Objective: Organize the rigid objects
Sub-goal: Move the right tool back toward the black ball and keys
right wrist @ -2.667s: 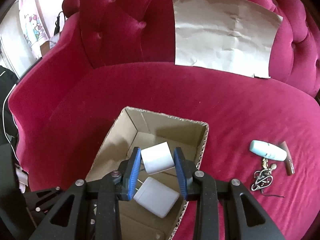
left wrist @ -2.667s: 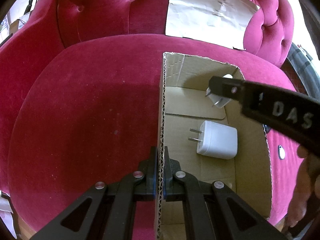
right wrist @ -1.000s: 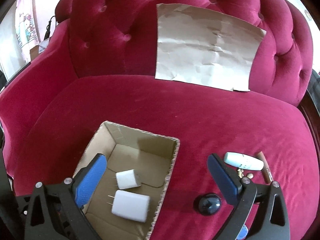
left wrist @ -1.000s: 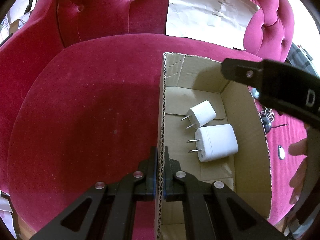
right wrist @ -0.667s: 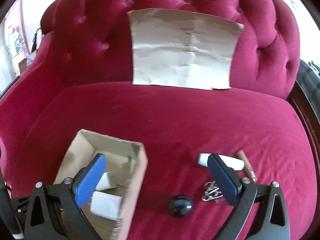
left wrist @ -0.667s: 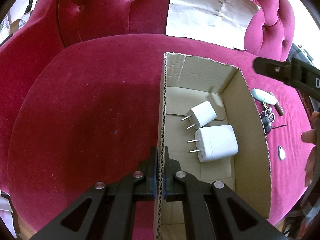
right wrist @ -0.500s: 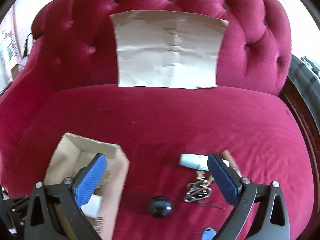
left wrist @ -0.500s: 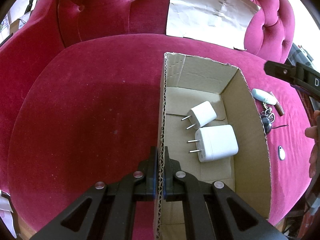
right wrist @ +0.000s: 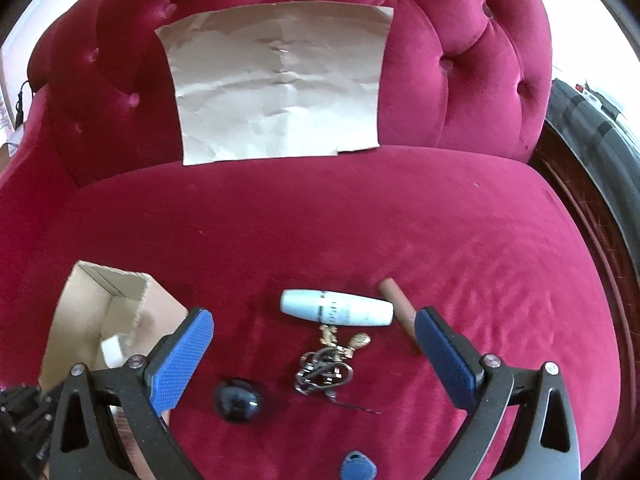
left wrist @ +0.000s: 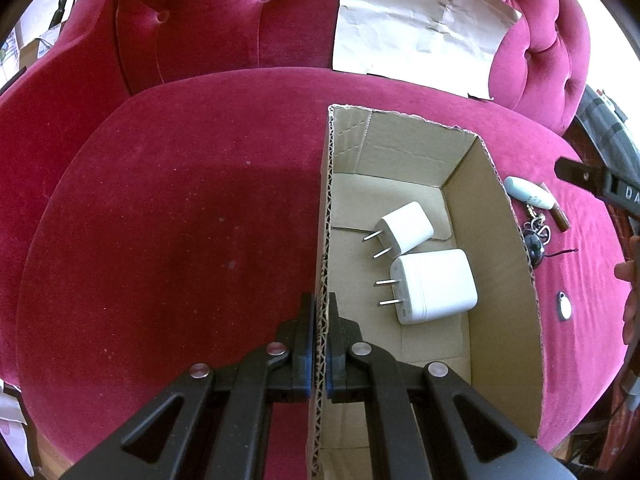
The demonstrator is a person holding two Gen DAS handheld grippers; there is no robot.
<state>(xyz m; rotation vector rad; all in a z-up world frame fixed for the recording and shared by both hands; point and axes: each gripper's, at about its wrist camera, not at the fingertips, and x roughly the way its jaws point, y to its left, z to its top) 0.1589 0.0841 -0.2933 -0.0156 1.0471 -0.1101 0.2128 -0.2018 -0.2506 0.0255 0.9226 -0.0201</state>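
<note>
The left tool (left wrist: 319, 344) was clamped tight on the left wall of the cardboard box (left wrist: 500, 248). The thin wall stood right between its two fingers. The box sat on the seat of a big red sofa (left wrist: 168, 216).

Two white plugs lay on the floor of the box. The small charger (left wrist: 408, 229) was nearer the back, and the big charger (left wrist: 438, 286) lay just in front of it, very close. Their metal pins pointed toward the left wall.

The right tool (right wrist: 314, 354) hung over the sofa seat with its blue pads spread far apart, and it held nothing. Between and beyond its pads lay a bunch of small things on the red seat. A pale blue tube (right wrist: 336, 307) lay on its side. A brown stick (right wrist: 400, 312) lay just beside the tube's right end. A clump of keys and rings (right wrist: 326, 368) lay just below the tube. A dark round ball (right wrist: 237, 400) lay to the left of the keys, close to the left pad. A small blue tag (right wrist: 358, 467) peeked in at the bottom edge.

In the right wrist view the box showed at the left, beside the left pad.

A creased sheet of brown paper (right wrist: 280, 84) leaned on the sofa's back. In the left wrist view, part of a person's hand (left wrist: 630, 280) showed at the right edge.
</note>
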